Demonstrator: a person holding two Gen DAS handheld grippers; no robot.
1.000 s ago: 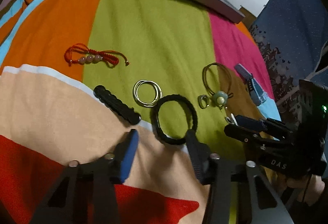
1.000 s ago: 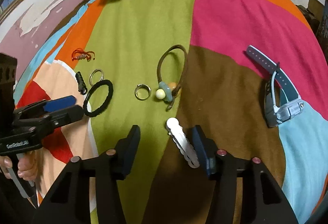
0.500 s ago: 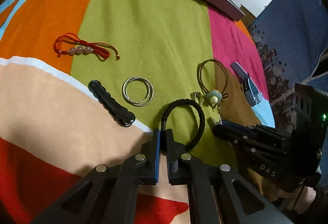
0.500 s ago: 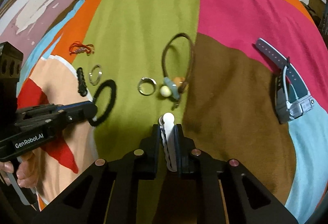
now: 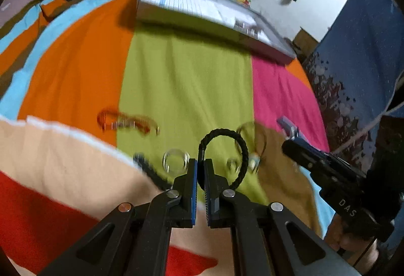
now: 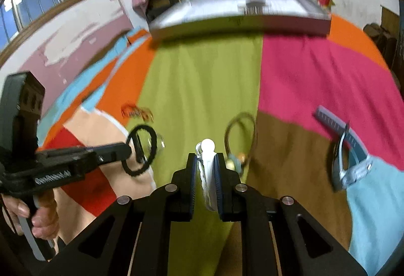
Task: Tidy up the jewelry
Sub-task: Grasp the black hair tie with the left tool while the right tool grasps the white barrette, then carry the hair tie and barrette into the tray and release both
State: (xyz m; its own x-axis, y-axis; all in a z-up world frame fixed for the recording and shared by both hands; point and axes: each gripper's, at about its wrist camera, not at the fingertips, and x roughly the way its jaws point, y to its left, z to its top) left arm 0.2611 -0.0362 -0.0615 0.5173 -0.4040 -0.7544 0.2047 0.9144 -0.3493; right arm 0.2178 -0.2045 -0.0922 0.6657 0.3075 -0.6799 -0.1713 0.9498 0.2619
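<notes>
**Two grips closed, one piece of jewelry in each**

Both of my tongs are clamped. My left gripper (image 5: 199, 167), low in the centre of its own view, pinches the black braided bracelet (image 5: 242, 149); the loop arcs up and to the right of the pads. From the right wrist view that same gripper (image 6: 126, 149) reaches in from the left edge with the loop (image 6: 141, 149) hanging at its tip, and my hand (image 6: 32, 215) wraps the handle at lower left.

My right gripper (image 6: 205, 162) squeezes the white wavy hair clip (image 6: 207, 147), whose rounded end pokes out above the blue pads at lower centre.

On the patchwork blanket (image 5: 189, 79), blurred, lie the red cord bracelet (image 5: 126, 122) at centre left, the pair of silver rings (image 5: 175, 161) just left of my left pads, and the brown cord necklace (image 6: 241, 132) right of the clip. The grey-blue watch (image 6: 351, 155) sits at the right of the right wrist view. A long grey tray (image 6: 237, 16) spans the top of the blanket.
</notes>
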